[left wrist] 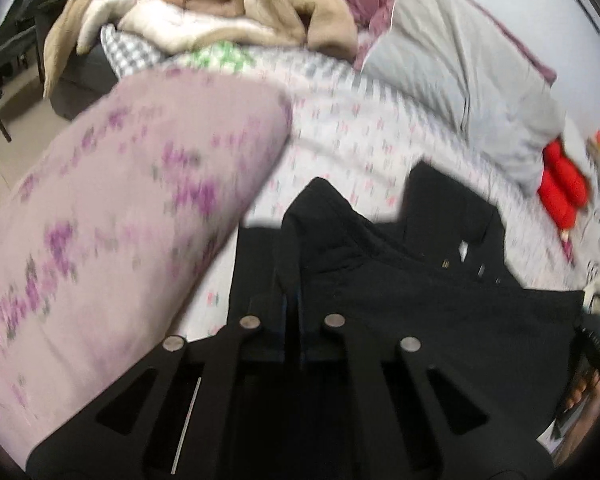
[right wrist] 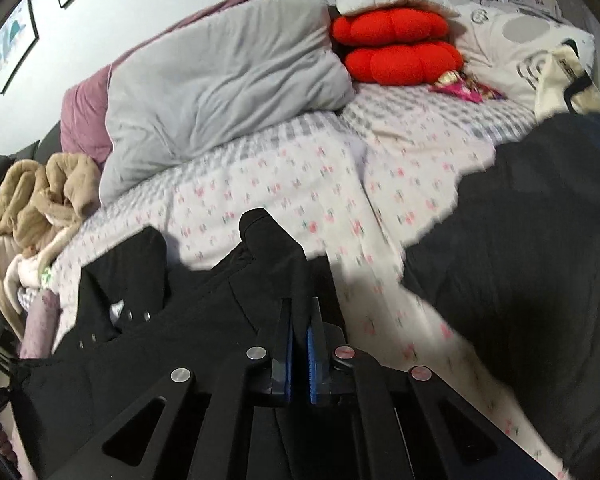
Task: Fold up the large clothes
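The black garment lies spread on the floral bedsheet, beside a purple-flowered pillow. In the left wrist view the left gripper pinches a raised fold of it, though blur softens the edges. In the right wrist view the right gripper is clamped on another fold of the garment, blue pads nearly together; red cushions sit near the grey duvet.
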`<act>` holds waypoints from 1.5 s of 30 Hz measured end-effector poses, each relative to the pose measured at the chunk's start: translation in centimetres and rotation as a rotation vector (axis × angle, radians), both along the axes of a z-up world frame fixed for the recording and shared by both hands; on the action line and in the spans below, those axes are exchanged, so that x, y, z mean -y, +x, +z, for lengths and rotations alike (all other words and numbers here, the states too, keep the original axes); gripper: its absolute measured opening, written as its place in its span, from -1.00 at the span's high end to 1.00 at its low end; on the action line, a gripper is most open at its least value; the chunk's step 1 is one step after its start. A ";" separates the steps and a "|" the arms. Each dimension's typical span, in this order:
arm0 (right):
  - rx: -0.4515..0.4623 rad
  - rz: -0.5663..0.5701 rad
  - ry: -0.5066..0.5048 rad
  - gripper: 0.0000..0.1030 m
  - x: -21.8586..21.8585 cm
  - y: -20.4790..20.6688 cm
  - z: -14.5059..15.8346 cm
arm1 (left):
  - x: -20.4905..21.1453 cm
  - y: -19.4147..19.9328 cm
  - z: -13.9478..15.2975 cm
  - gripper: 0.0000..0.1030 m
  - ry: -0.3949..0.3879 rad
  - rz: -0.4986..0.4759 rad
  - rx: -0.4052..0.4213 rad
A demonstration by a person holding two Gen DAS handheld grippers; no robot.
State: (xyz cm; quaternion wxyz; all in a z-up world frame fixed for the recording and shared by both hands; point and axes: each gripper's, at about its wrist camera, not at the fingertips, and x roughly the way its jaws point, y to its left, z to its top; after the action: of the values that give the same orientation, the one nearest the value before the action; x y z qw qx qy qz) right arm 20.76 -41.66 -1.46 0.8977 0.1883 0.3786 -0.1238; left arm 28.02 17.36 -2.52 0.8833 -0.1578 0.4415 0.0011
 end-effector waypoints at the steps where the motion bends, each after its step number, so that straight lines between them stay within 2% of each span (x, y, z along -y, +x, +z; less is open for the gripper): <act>1: 0.009 0.006 -0.019 0.92 -0.2 1.0 0.6 | 0.0 0.7 1.1 0.90 -0.003 0.007 0.022; 4: 0.039 0.016 -0.049 0.92 -0.7 4.2 2.6 | 0.3 3.3 3.8 0.90 0.008 0.028 0.066; 8: 0.088 0.013 -0.089 0.92 -1.3 9.2 5.0 | 0.6 7.5 5.8 0.90 0.049 0.068 0.096; 10: 0.092 0.011 -0.109 0.92 -1.8 11.9 5.7 | 0.7 9.5 6.1 0.90 0.049 0.085 0.107; 13: 0.056 0.020 -0.162 0.92 -2.5 15.4 5.2 | 1.1 12.3 4.8 0.90 0.068 0.108 0.070; 20: -0.031 0.012 -0.208 0.92 -2.8 21.0 -0.1 | 1.7 16.3 -0.8 0.90 0.137 0.176 0.021; 24: -0.123 0.014 -0.245 0.92 -3.0 22.9 -4.9 | 2.4 17.8 -5.2 0.90 0.188 0.184 -0.034; 28: -0.197 0.010 -0.274 0.92 -2.9 23.6 -9.6 | 3.1 18.5 -8.4 0.90 0.228 0.159 -0.057; 30: -0.203 -0.009 -0.286 0.90 -2.7 23.5 -11.4 | 3.7 18.5 -9.1 0.89 0.260 0.149 -0.053; 32: -0.203 -0.019 -0.312 0.87 -3.0 23.6 -11.6 | 4.1 18.7 -9.5 0.88 0.282 0.149 -0.056; 35: -0.242 -0.006 -0.367 0.83 -3.8 24.1 -11.7 | 4.0 18.8 -9.5 0.83 0.272 0.139 -0.067; 37: -0.270 -0.005 -0.349 0.60 -3.3 23.9 -10.8 | 3.2 18.5 -8.4 0.77 0.225 0.131 -0.070; 38: -0.261 -0.024 -0.314 0.38 -2.7 23.3 -10.1 | 2.8 18.0 -7.5 0.73 0.194 0.132 -0.059; 39: -0.224 -0.055 -0.248 -0.08 -1.9 22.1 -8.7 | 2.3 17.4 -6.2 0.58 0.163 0.131 -0.037; 40: -0.181 -0.085 -0.198 -0.33 -1.3 20.8 -7.5 | 1.9 16.5 -4.7 0.36 0.133 0.124 -0.011; 41: -0.128 -0.116 -0.163 -0.54 -0.8 19.2 -6.1 | 1.4 15.7 -3.4 0.25 0.117 0.128 0.007; 42: -0.080 -0.135 -0.141 -0.55 -0.6 17.4 -4.7 | 0.9 14.6 -2.1 0.14 0.101 0.141 0.027; 43: -0.063 -0.132 -0.119 -0.56 -0.6 16.0 -3.8 | 0.3 13.1 -0.5 0.13 0.075 0.154 0.051; 45: -0.089 -0.110 -0.059 -0.56 -0.8 13.3 -2.7 | -0.6 10.5 1.6 0.13 0.030 0.161 0.070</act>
State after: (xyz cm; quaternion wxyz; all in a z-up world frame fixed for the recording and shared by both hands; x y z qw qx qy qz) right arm 34.05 -40.82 -4.21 0.8770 0.1767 0.4032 -0.1924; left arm 38.54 17.93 -0.97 0.8974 -0.1795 0.3962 0.0733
